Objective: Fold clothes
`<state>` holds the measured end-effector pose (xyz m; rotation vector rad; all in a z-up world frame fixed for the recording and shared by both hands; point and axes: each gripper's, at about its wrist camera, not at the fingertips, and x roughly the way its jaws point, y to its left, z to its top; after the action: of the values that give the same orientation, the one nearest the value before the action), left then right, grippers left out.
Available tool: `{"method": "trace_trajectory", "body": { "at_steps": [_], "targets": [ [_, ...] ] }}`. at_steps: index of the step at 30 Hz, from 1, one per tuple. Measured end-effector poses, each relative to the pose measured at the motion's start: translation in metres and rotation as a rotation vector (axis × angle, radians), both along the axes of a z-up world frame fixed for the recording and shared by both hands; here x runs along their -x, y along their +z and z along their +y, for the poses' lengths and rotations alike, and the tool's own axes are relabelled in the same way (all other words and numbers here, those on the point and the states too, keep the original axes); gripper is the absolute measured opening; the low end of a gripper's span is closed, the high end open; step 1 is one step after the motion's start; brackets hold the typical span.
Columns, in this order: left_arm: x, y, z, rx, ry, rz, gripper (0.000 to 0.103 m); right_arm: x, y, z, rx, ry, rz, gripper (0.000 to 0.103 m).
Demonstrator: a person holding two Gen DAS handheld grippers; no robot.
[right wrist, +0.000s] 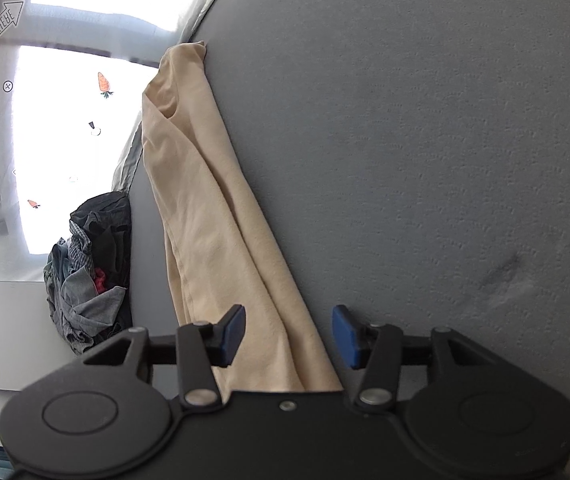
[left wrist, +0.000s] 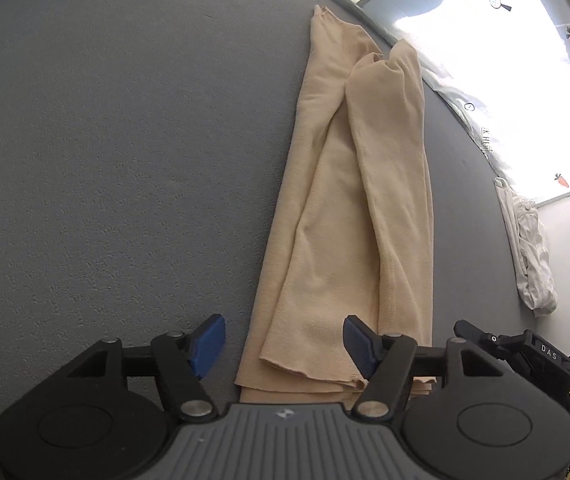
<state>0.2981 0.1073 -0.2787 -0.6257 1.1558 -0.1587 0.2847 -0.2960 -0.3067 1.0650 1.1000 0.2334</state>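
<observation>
A beige garment (left wrist: 349,208) lies folded into a long narrow strip on the grey surface (left wrist: 125,160), running away from the camera. My left gripper (left wrist: 285,346) is open above its near hem, blue pads apart and holding nothing. In the right wrist view the same beige garment (right wrist: 221,232) stretches from the lower middle up to the far edge. My right gripper (right wrist: 289,334) is open over its near end, with cloth showing between the pads but not pinched. The other gripper (left wrist: 525,354) shows at the lower right of the left wrist view.
A white garment (left wrist: 529,248) lies crumpled at the right edge of the grey surface. A pile of dark and checked clothes (right wrist: 89,272) sits left of the beige strip, beside a pale grey block (right wrist: 13,332). Bright windows with carrot stickers (right wrist: 104,82) lie beyond.
</observation>
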Motion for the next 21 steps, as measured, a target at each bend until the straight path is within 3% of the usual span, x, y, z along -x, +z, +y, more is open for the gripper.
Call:
{"method": "trace_trajectory", "body": {
  "at_steps": [4,9,12,16,21],
  "targets": [
    [0.005,0.0,0.006,0.028,0.01,-0.012,0.069,0.001,-0.002,-0.002,-0.004,0.012,-0.018,0.05],
    [0.006,0.0,0.003,0.028,-0.005,-0.045,0.09,-0.001,-0.001,0.007,0.016,0.094,-0.058,0.051],
    [0.005,0.002,-0.014,-0.029,-0.104,-0.095,0.103,-0.004,0.002,0.009,0.028,0.127,-0.074,0.058],
    [0.006,0.002,-0.033,-0.131,-0.191,-0.147,0.103,-0.008,0.0,0.013,0.021,0.147,-0.073,0.058],
    [0.005,-0.003,-0.036,-0.054,-0.197,-0.175,0.102,-0.013,-0.004,0.019,0.008,0.171,-0.068,0.06]
  ]
}}
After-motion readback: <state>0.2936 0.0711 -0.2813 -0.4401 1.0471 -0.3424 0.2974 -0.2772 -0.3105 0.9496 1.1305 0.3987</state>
